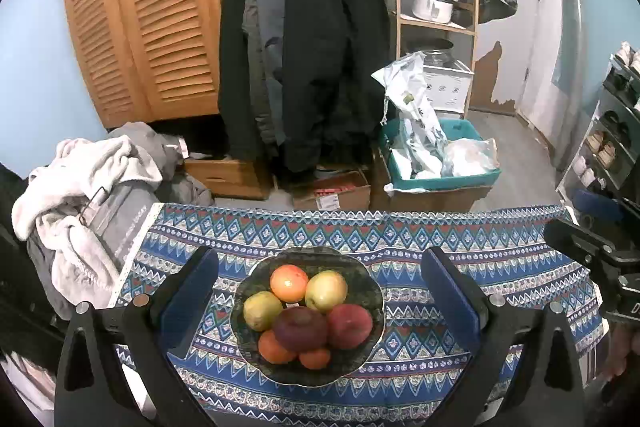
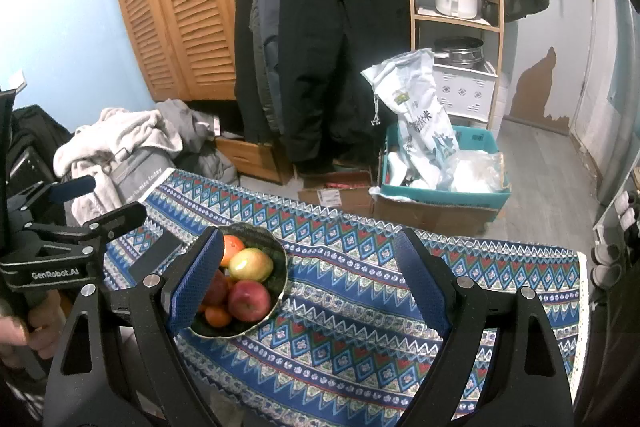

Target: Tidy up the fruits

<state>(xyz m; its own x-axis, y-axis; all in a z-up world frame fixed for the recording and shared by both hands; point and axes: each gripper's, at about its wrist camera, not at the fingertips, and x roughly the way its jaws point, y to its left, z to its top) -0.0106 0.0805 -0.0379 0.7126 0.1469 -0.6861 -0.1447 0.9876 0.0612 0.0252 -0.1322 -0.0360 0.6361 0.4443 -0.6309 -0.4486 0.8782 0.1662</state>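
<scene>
A dark scalloped bowl (image 1: 360,283) sits on a blue patterned tablecloth (image 1: 440,239). It holds several fruits: a grapefruit (image 1: 289,283), yellow-green apples (image 1: 326,291), a dark red apple (image 1: 300,329), a red apple (image 1: 350,325) and small oranges (image 1: 275,347). My left gripper (image 1: 320,291) is open and empty, its fingers on either side of the bowl, above it. My right gripper (image 2: 312,279) is open and empty, to the right of the bowl (image 2: 280,259); its left finger (image 2: 196,283) hides part of the fruit. A red apple (image 2: 249,299) shows there.
The left gripper's body (image 2: 60,259) shows at the left of the right wrist view. Beyond the table are a pile of laundry (image 1: 80,187), hanging coats (image 1: 304,47), cardboard boxes (image 1: 332,191), a teal bin with bags (image 1: 440,155) and a shelf (image 1: 436,7).
</scene>
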